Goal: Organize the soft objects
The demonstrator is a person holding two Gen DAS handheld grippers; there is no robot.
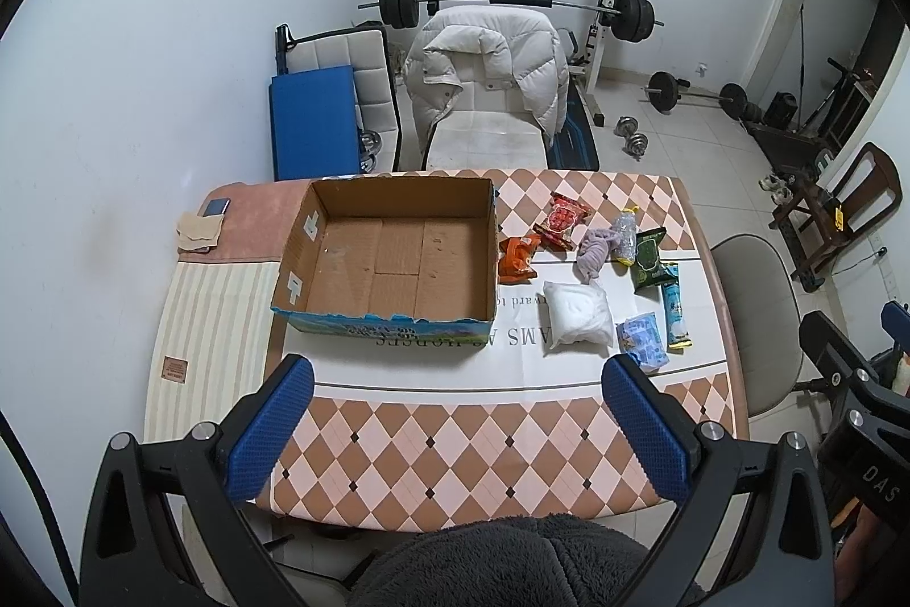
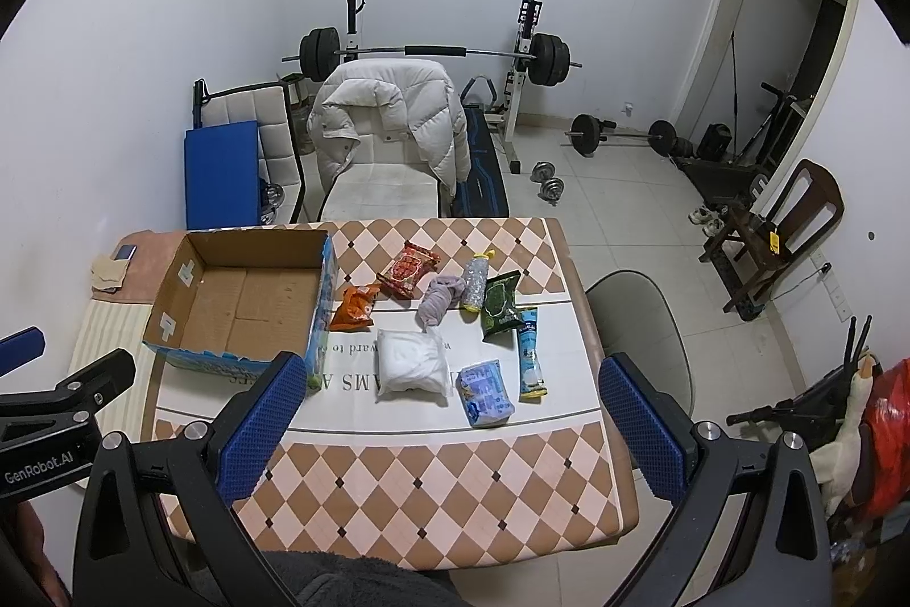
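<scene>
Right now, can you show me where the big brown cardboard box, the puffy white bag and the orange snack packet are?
Brown cardboard box [image 1: 335, 203]: left wrist view, inner back wall.
Puffy white bag [image 2: 410, 363]: right wrist view, its middle.
Orange snack packet [image 2: 355, 307]: right wrist view, its front.

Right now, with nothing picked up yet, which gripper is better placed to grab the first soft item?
Probably the right gripper: open, it looks over the white soft pouch and blue-white packet. The left gripper, also open, faces the empty cardboard box.
</scene>
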